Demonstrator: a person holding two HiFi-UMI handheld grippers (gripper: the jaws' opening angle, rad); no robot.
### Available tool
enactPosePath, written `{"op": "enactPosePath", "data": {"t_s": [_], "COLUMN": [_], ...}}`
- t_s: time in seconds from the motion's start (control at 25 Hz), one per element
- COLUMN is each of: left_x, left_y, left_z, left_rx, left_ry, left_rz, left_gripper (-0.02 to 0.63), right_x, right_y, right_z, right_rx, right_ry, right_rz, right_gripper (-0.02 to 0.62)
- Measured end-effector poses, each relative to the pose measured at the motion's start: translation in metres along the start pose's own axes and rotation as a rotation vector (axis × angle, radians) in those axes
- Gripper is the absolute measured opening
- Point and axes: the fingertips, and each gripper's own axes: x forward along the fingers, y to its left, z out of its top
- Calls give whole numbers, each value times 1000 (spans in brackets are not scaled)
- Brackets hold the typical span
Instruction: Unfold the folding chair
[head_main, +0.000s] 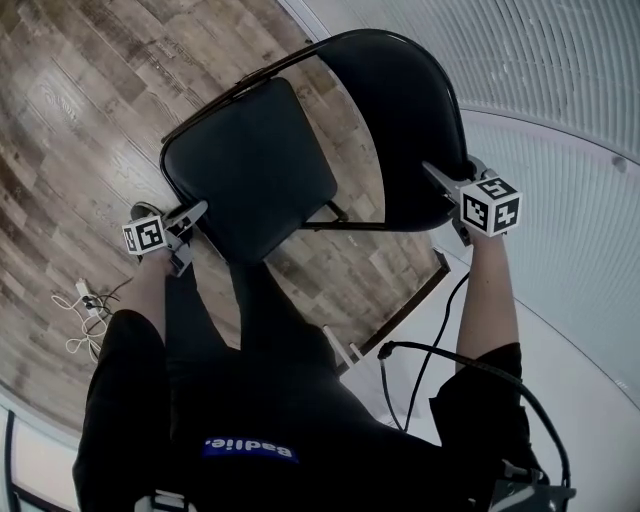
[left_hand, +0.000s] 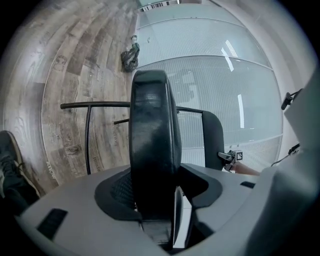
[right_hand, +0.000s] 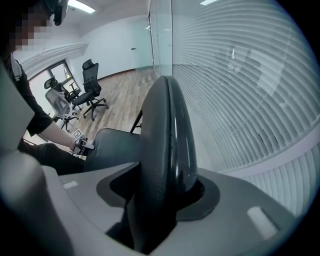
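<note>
The folding chair (head_main: 300, 150) stands half open on the wooden floor (head_main: 70, 120), at the floor's edge along the ribbed glass wall (head_main: 560, 120). The left gripper (head_main: 195, 215) is clamped on the near left corner of the seat (head_main: 250, 165) – the cushion fills its jaws. The right gripper (head_main: 437, 180) grips the backrest (head_main: 400, 110) at its rim – the jaws are closed around the padded edge.

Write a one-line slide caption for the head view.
From above: left tool clamps the chair seat, right tool its backrest, over wood flooring.
</note>
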Motion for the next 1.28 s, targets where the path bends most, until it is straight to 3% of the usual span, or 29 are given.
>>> {"op": "enactPosePath", "data": {"t_s": [0.28,0.72,1.28], "left_x": [-10,-17,-39], "left_y": [36,65,106], "left_z": [-7,-2,-5], "left_rx": [-24,-23,-52], "left_ry": [-16,-28,-21], "left_rz": [67,48,103], "left_gripper": [242,249,282], "right_x": [15,31,33], "right_y": [7,14,74], "right_z": [-13,-13,-5], "right_rx": [11,13,-25], "right_ry": [-7,-11,-10], "right_rz": [26,41,-15], "right_gripper": [209,210,206]}}
